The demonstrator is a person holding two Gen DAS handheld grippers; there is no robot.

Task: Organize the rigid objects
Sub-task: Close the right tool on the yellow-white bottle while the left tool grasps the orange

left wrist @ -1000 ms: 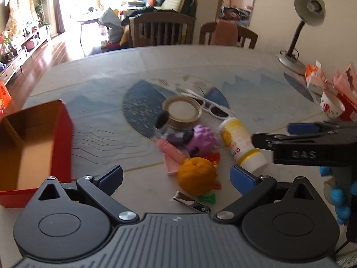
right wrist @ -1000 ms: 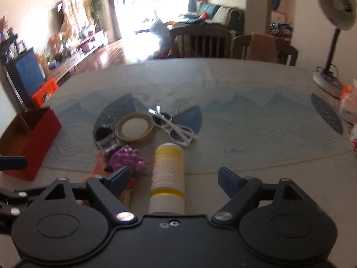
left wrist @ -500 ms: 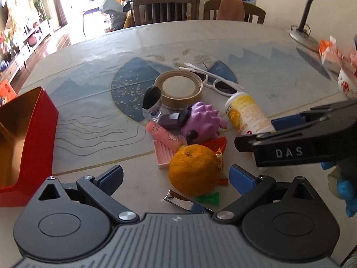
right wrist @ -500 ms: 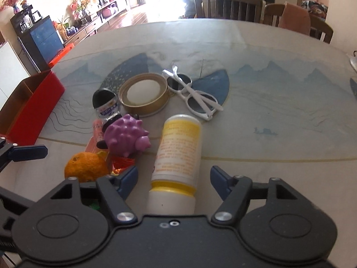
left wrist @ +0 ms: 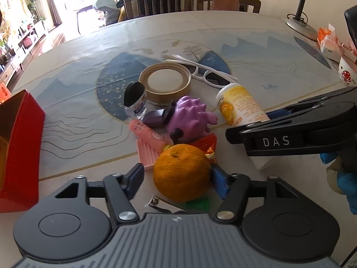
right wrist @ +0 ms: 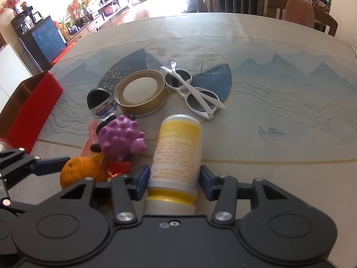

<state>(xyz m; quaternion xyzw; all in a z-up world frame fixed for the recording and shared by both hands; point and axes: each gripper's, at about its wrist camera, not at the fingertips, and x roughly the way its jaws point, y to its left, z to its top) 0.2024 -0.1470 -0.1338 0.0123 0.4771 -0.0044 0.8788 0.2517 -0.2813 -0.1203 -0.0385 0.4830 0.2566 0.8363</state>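
A pile of small things lies on the table. An orange (left wrist: 181, 172) sits between the fingers of my left gripper (left wrist: 178, 177), which stand close around it; the right pad touches it and a gap shows at the left pad. The orange also shows in the right wrist view (right wrist: 82, 172). A white and yellow bottle (right wrist: 176, 154) lies on its side between the fingers of my right gripper (right wrist: 175, 179), whose pads touch both its sides. A purple spiky toy (left wrist: 189, 119), a tape roll (left wrist: 165, 84), white sunglasses (right wrist: 194, 91) and a small black-capped bottle (right wrist: 101, 105) lie behind.
An open red box (left wrist: 20, 147) stands at the left (right wrist: 29, 107). A pink comb (left wrist: 149, 151) and nail clippers (left wrist: 158, 203) lie by the orange. A lamp base (left wrist: 301, 25), snack packets (left wrist: 328, 42) and a cup (left wrist: 347, 71) stand at the right. Chairs stand beyond the table.
Both grippers moved forward and down to the pile. The left fingers narrowed around the orange. The right fingers closed onto the white and yellow bottle.
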